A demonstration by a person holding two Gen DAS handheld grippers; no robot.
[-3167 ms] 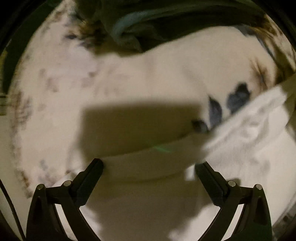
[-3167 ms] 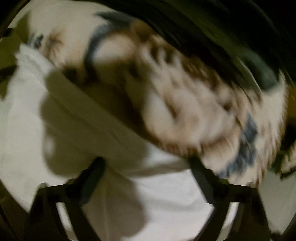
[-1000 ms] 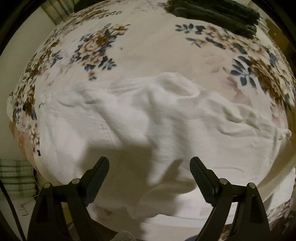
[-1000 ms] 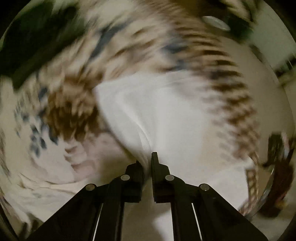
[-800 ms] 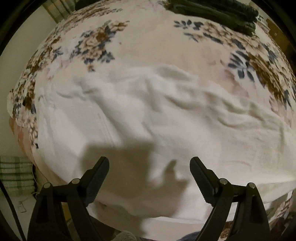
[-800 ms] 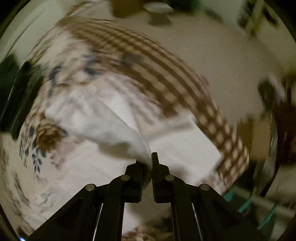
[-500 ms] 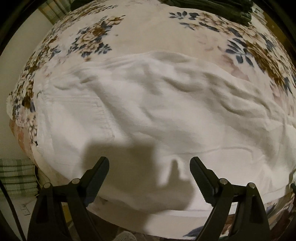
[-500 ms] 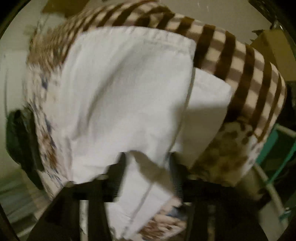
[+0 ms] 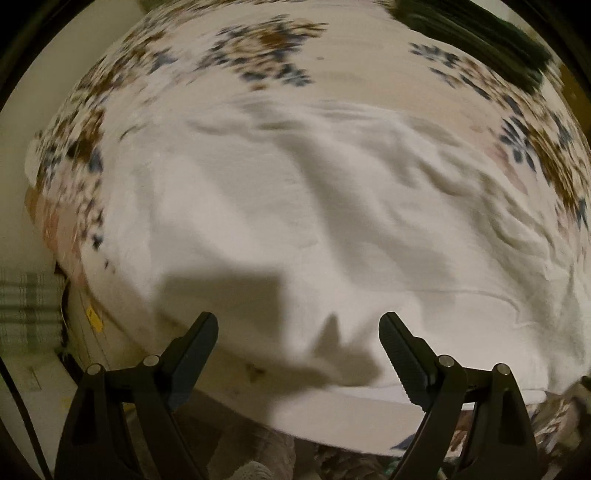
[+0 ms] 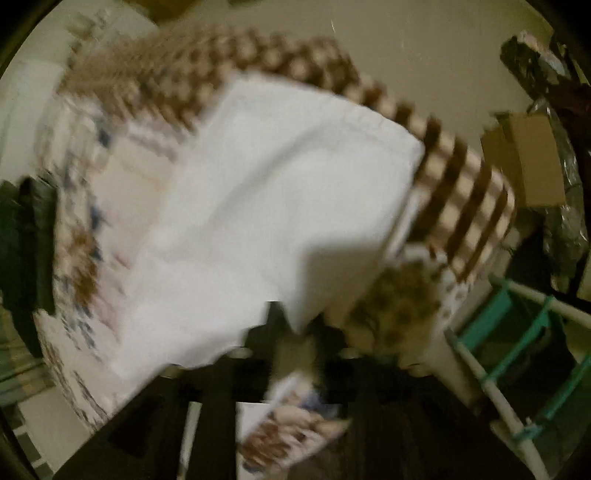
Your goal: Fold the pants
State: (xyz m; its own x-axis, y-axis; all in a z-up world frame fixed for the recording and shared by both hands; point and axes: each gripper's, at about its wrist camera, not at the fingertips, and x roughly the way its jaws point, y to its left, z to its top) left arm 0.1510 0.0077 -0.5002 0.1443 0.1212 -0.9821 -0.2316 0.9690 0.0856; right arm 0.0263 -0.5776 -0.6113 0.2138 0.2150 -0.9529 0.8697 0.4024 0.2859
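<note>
White pants (image 9: pixel 295 229) lie spread and wrinkled across a floral bedspread (image 9: pixel 266 55). My left gripper (image 9: pixel 298 339) is open and empty, hovering above the near edge of the pants. In the blurred right wrist view the pants (image 10: pixel 266 206) show as a flat white panel with a hem at the far right. My right gripper (image 10: pixel 301 328) sits at a near corner of the cloth; its fingers are close together and motion blur hides whether they pinch the fabric.
A dark green folded garment (image 9: pixel 476 33) lies at the far right of the bed and shows at the left in the right wrist view (image 10: pixel 22 236). A brown checked blanket (image 10: pixel 454 177) borders the pants. A teal and white rack (image 10: pixel 517 350) and a cardboard box (image 10: pixel 528 158) stand beside the bed.
My right gripper pulled a pant leg out flat, opened, then drew its fingers close together again at the cloth's corner. The pants went from bunched to spread. My left gripper stayed open above them.
</note>
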